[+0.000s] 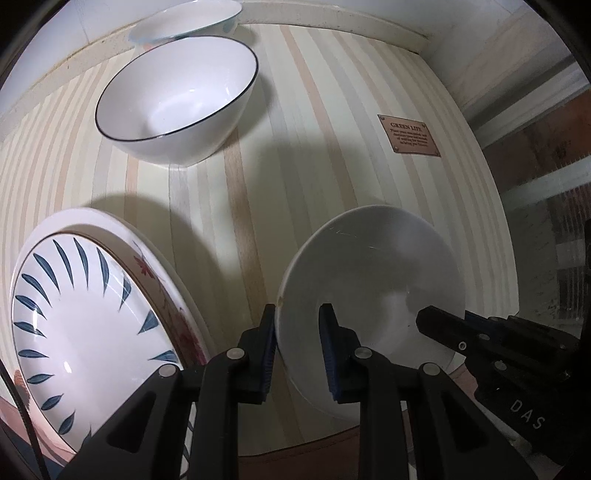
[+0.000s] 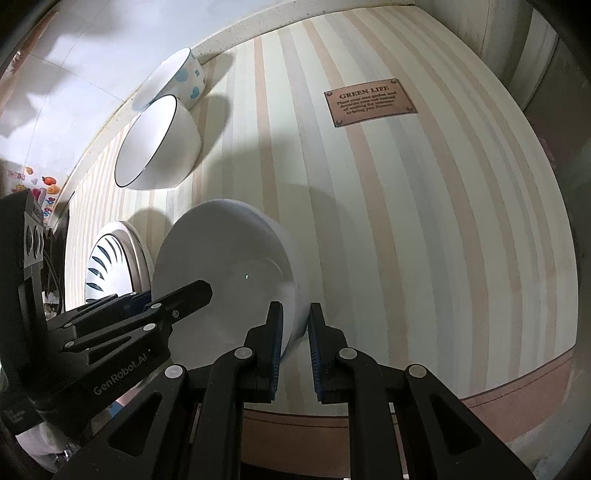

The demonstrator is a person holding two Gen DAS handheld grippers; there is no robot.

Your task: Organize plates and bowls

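Observation:
A plain white bowl (image 1: 373,280) (image 2: 236,266) sits on the striped mat. My left gripper (image 1: 297,317) has its fingers on either side of the bowl's left rim. My right gripper (image 2: 295,317) has its fingers on either side of the bowl's right rim and wall. Both grip the same bowl. To the left lies a plate with blue leaf marks (image 1: 92,332) (image 2: 107,269), stacked on a larger flowered plate (image 1: 162,273). Farther back stands a white bowl with a dark rim (image 1: 177,99) (image 2: 155,144), and behind it a bowl with blue spots (image 1: 184,22) (image 2: 173,79).
The striped mat (image 1: 314,147) (image 2: 406,221) carries a brown "GREEN LIFE" label (image 1: 409,136) (image 2: 369,101). A white wall (image 2: 92,44) rises behind the bowls. The mat's front edge meets a brown table edge (image 2: 517,398).

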